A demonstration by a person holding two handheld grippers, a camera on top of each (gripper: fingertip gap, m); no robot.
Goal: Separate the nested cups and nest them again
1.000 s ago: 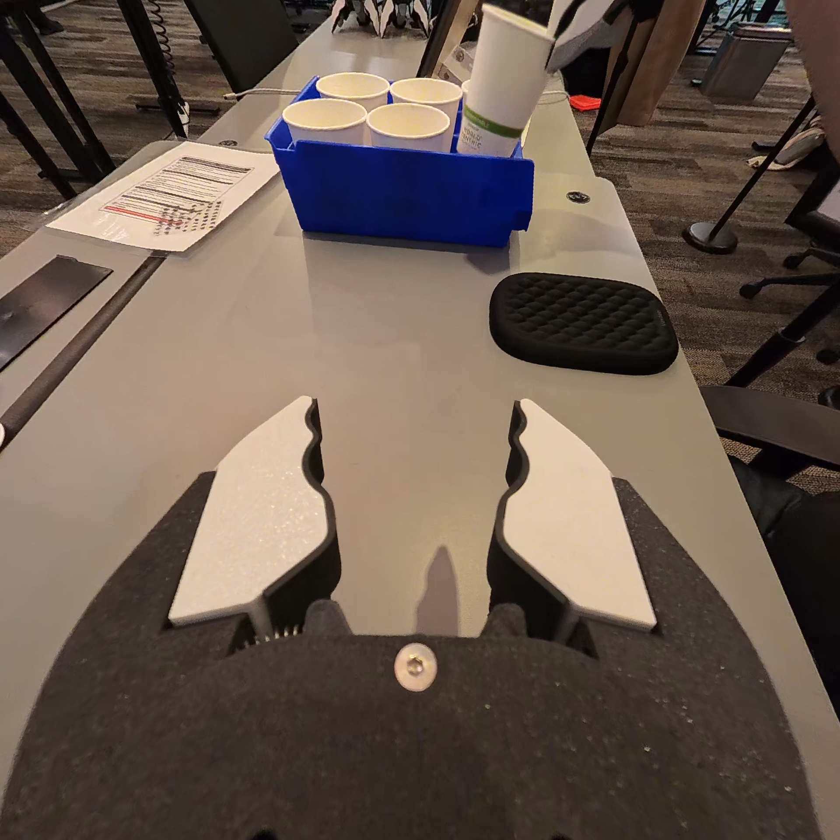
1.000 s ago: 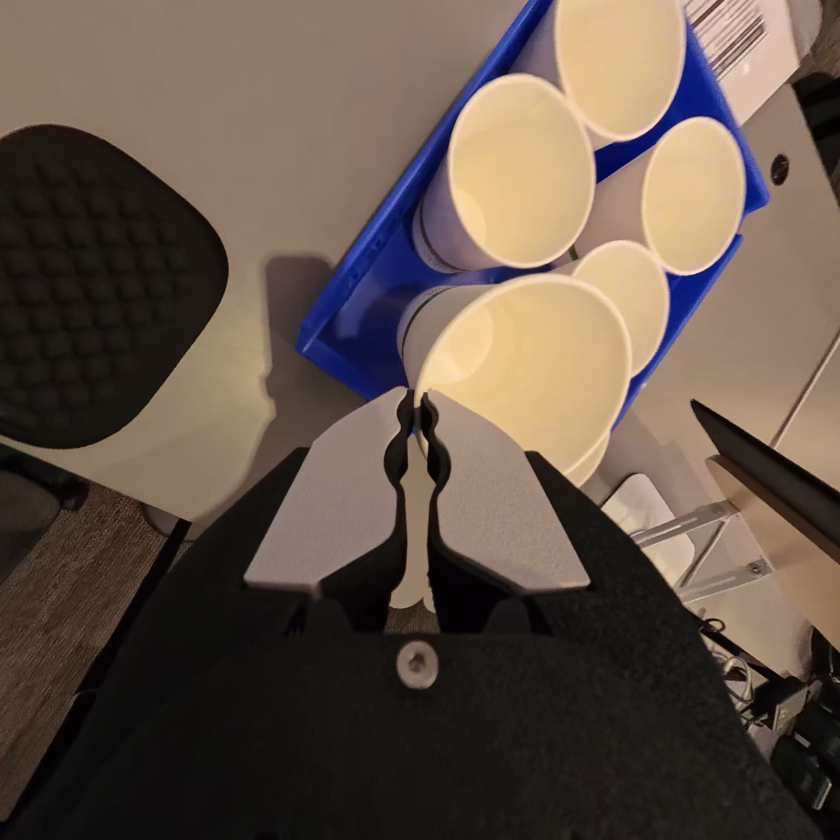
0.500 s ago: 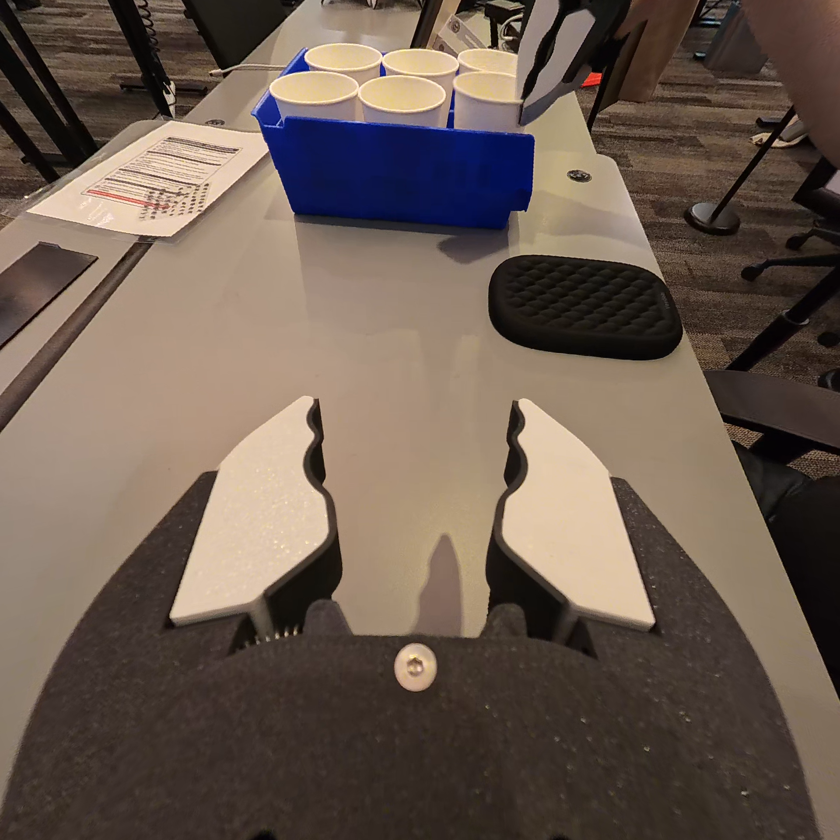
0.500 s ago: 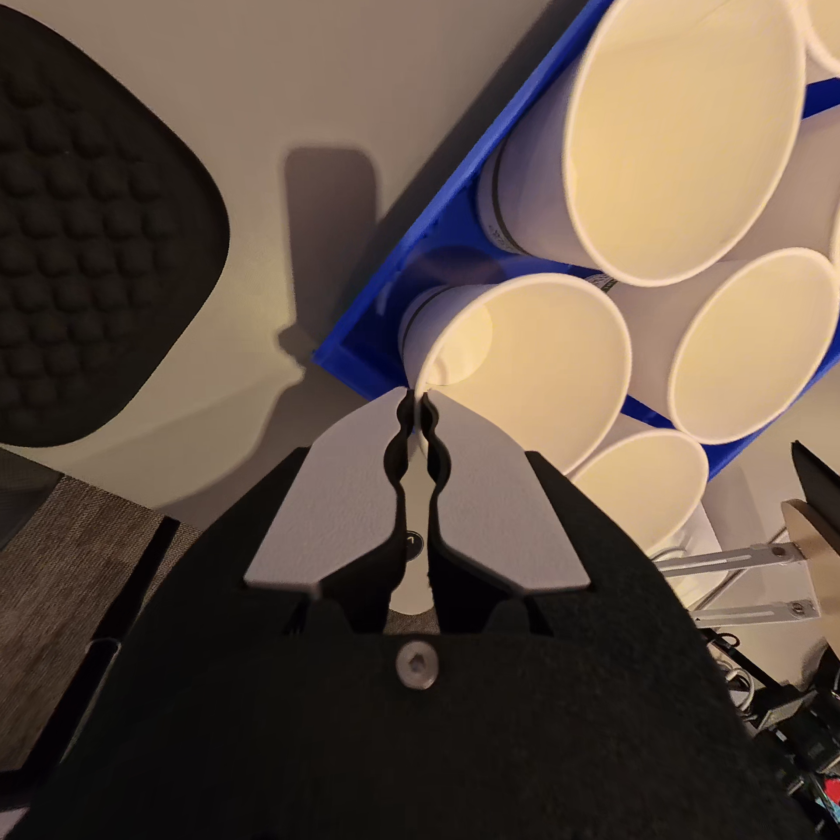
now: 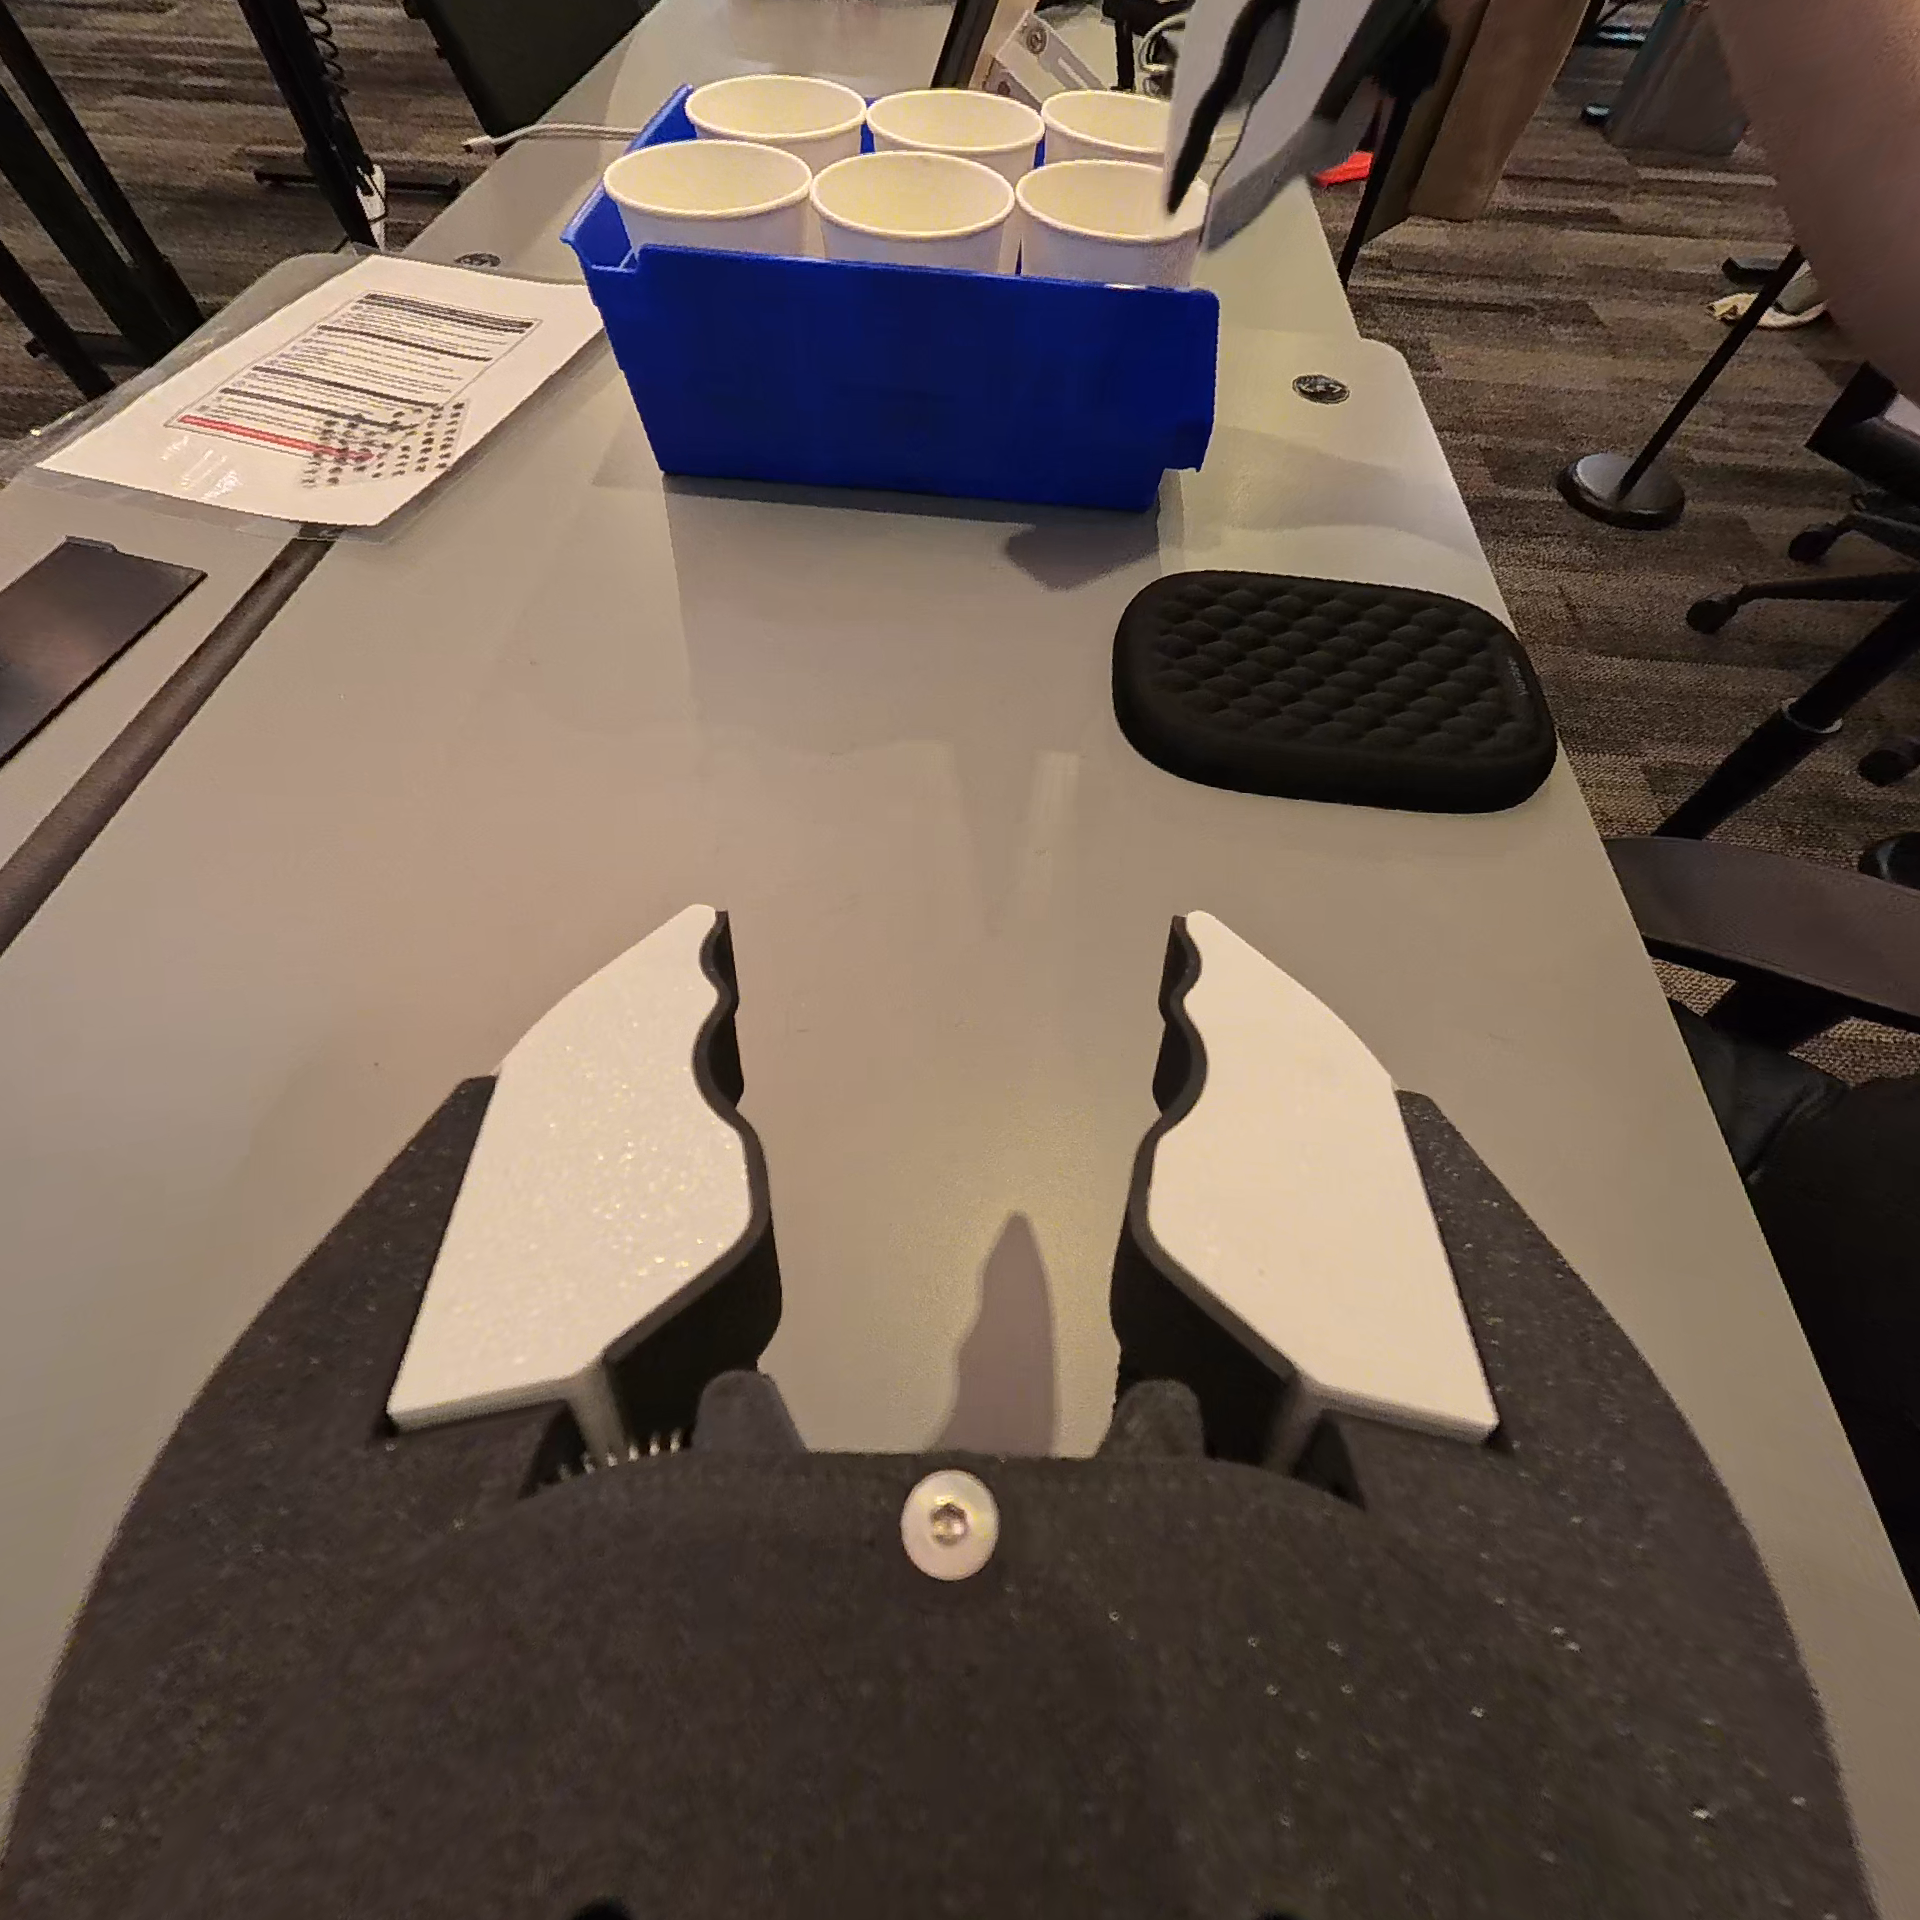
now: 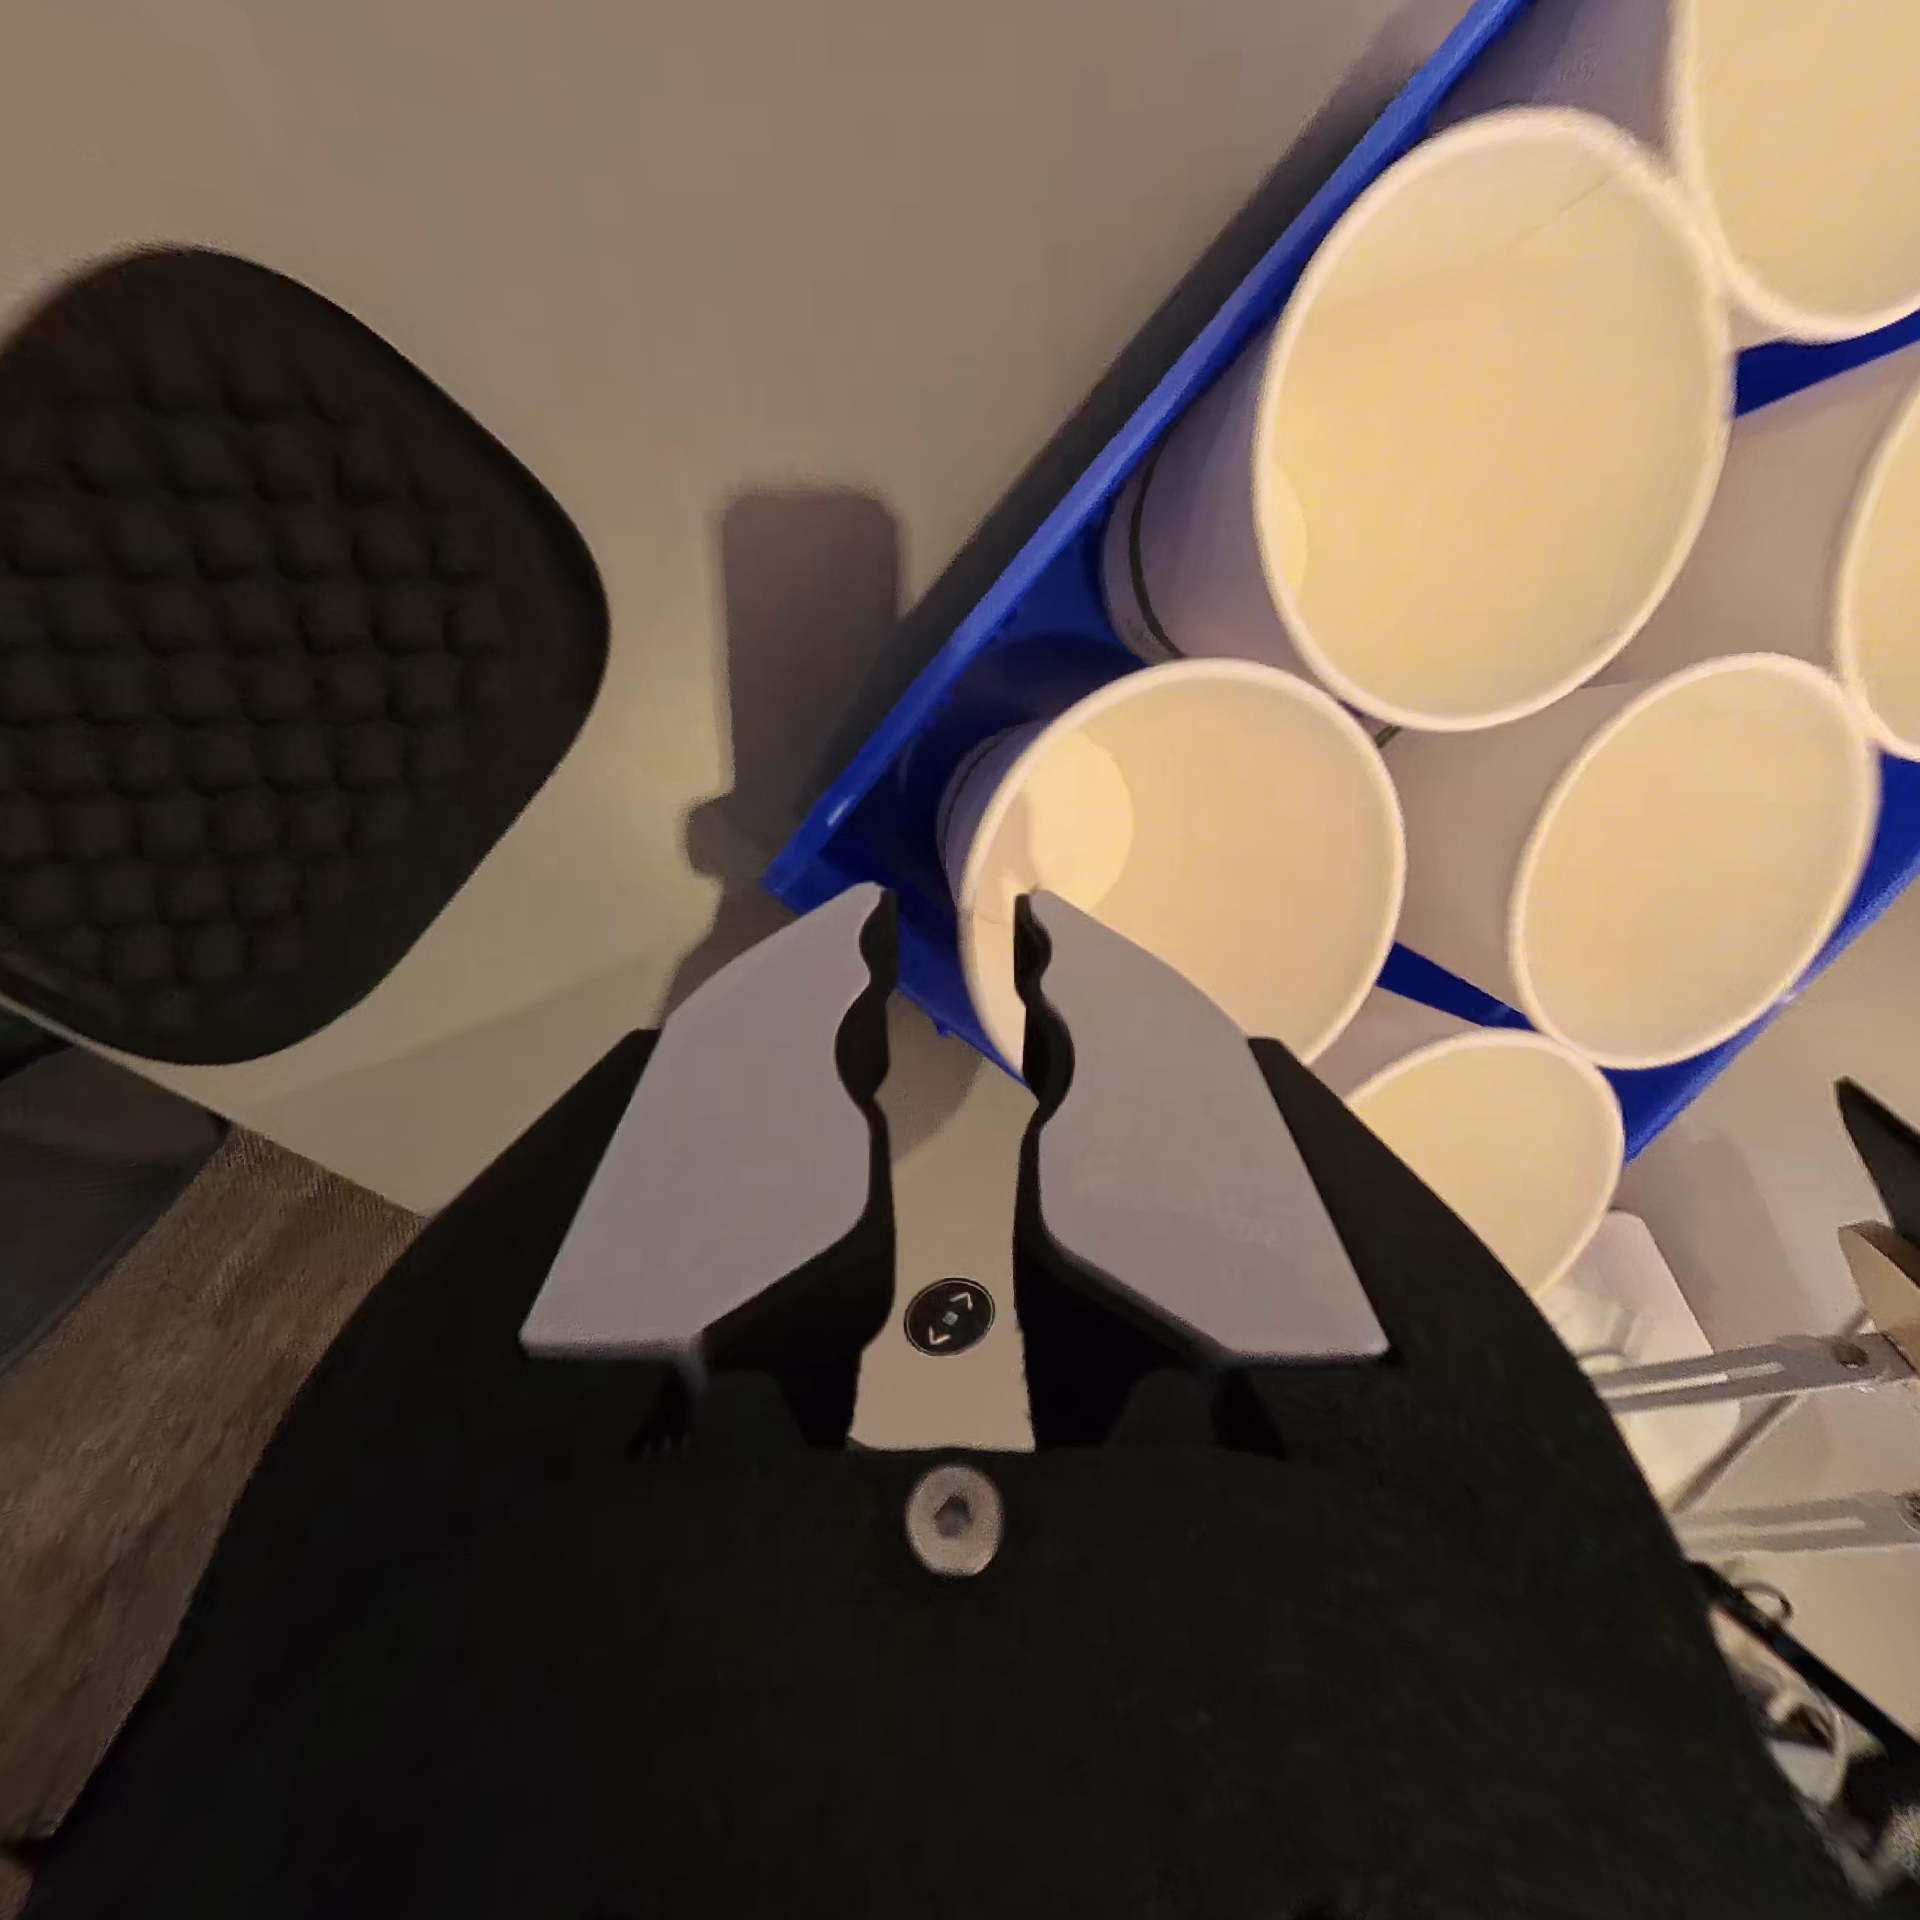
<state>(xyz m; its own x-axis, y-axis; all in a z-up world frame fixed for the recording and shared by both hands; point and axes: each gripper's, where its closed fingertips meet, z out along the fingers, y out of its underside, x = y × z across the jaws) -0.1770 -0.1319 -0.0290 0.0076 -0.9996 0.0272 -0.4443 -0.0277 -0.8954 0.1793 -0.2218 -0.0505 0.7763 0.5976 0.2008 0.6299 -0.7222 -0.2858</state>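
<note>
Left wrist view: six white paper cups stand upright in two rows inside the blue plastic bin at the far part of the grey bench. None looks nested, so I judge the separating about done and the re-nesting not begun. The left tongs hover spread wide and empty, well short of the bin, with bare bench between. A black quilted pad lies near the bin towards the bench's right edge; a printed sheet lies left of the bin.

Right wrist view: the right tongs are parted slightly, straddling the rim of the corner cup standing in the bin; they seem to be letting go. Neighbouring cups crowd it, and the bin wall runs just beside it.
</note>
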